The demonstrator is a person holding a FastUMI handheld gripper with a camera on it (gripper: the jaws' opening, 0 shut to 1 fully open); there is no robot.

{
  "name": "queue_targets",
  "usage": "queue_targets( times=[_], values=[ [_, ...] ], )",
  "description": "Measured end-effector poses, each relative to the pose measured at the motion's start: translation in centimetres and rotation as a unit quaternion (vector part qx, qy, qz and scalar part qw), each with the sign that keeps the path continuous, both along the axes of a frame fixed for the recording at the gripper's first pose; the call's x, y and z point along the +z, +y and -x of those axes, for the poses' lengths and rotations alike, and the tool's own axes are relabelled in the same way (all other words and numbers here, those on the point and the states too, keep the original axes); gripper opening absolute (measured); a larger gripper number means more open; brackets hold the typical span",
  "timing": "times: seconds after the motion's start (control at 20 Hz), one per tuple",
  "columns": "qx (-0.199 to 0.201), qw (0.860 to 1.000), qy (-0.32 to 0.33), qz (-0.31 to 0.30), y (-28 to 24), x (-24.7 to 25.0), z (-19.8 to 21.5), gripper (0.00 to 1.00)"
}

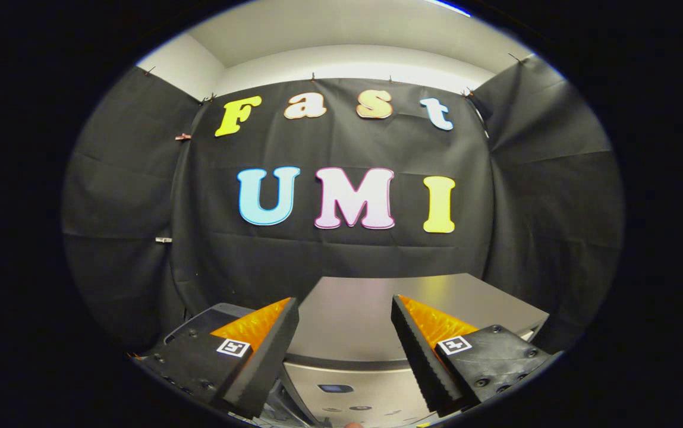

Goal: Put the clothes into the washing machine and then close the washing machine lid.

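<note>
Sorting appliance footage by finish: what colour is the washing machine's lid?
Silver-grey, with a soft sheen, on the flat washing machine lid; gripper view, beyond the open gripper.

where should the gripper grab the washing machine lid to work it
The flat silver washing machine lid lies down level, beyond the open, empty gripper. Probably take its near front edge, just above the control panel, coming from the front with fingers above and below; no handle is visible.

Place: a recording booth, not a lived-in home.
Walls: black cloth (341, 261) pinned up on three sides (clips along the top edge), with a plain white wall (353, 59) above.
Appliance: grey washing machine (371, 315), lid apparently down.
</note>
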State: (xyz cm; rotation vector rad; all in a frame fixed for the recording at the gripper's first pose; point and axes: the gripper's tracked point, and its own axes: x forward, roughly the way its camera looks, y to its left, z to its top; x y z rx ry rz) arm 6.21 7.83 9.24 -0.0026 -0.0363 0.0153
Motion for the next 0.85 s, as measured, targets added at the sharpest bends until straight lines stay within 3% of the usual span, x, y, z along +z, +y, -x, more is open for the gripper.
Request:
queue_targets(
  times=[0.4, 0.85],
  values=[
    [-0.041, 0.999, 0.002, -0.006, -6.8, -3.3, 3.9, 0.99],
    [-0.048, 0.999, 0.012, -0.002, -7.8, -6.3, 5.2, 0.99]
  ],
)
